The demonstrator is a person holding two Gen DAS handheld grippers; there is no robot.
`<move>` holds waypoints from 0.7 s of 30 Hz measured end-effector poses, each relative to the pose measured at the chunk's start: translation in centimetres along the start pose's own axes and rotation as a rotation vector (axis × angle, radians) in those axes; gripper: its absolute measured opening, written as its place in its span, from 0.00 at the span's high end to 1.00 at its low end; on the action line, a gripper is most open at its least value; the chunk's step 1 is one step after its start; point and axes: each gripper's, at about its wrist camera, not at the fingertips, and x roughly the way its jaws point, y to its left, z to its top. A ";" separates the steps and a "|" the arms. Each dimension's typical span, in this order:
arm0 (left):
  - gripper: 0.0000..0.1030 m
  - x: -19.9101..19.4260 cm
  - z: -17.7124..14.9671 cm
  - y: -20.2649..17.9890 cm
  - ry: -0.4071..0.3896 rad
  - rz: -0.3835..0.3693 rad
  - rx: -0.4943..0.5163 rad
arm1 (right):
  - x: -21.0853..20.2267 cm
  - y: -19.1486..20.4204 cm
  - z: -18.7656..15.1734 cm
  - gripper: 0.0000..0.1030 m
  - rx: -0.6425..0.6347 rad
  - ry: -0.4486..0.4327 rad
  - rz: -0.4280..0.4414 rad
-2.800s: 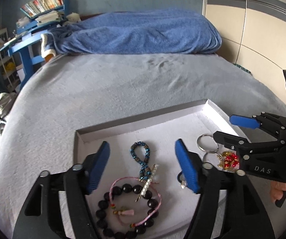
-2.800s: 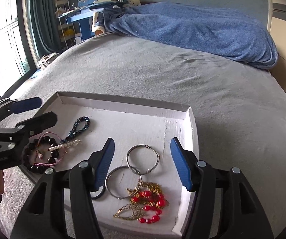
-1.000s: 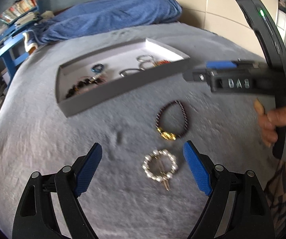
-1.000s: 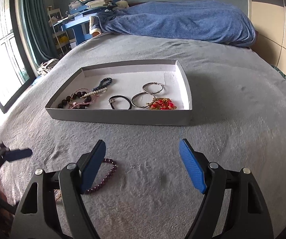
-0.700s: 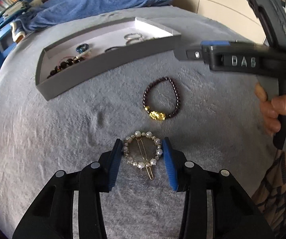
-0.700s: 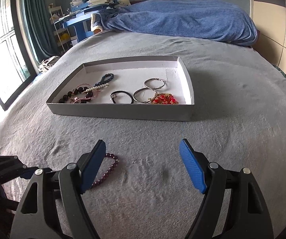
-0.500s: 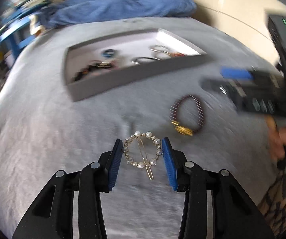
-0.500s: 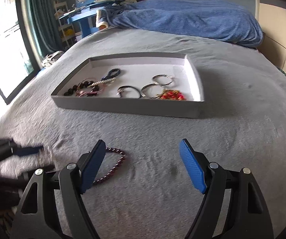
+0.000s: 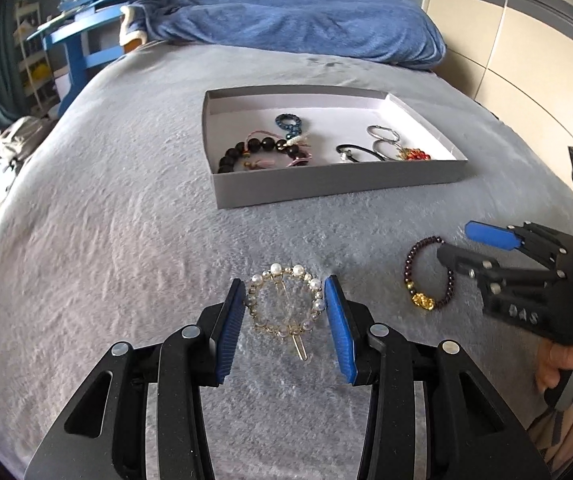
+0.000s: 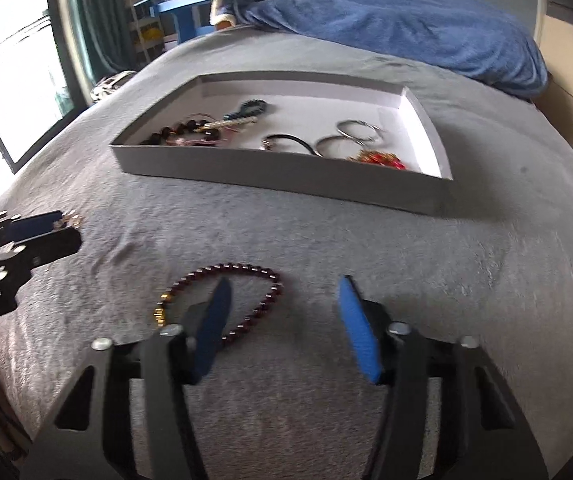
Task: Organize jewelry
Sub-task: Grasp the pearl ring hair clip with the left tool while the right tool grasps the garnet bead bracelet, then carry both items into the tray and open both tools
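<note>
My left gripper is shut on a round pearl hair clip, held between its blue pads above the grey blanket. A dark red bead bracelet with a gold charm lies on the blanket to its right. My right gripper is open; its left finger sits over that bracelet. A grey box further back holds several pieces: a black bead bracelet, a blue bead loop, metal rings and a red and gold piece. The box also shows in the right wrist view.
Everything lies on a grey blanket over a bed. A blue duvet is heaped at the far end. A blue desk with shelves stands at the far left, a window on the left.
My left gripper closed on the pearl hair clip and lifted it, now facing the box. My right gripper came down over the dark red bracelet and has narrowed a little.
</note>
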 end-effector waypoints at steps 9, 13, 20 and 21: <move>0.59 0.0 0.2 -0.8 -0.018 -0.006 0.017 | 1.3 1.4 -0.4 0.76 -0.056 0.025 0.016; 0.59 0.0 0.4 -0.8 -0.024 -0.010 0.012 | 1.1 1.8 -0.3 0.94 -0.070 0.023 0.064; 0.59 -0.6 2.0 -0.5 -0.068 0.000 0.029 | -1.1 1.6 0.9 0.94 -0.045 -0.070 0.106; 0.59 -0.7 2.4 -0.3 -0.078 0.003 0.030 | -1.5 1.5 1.1 0.94 -0.043 -0.085 0.108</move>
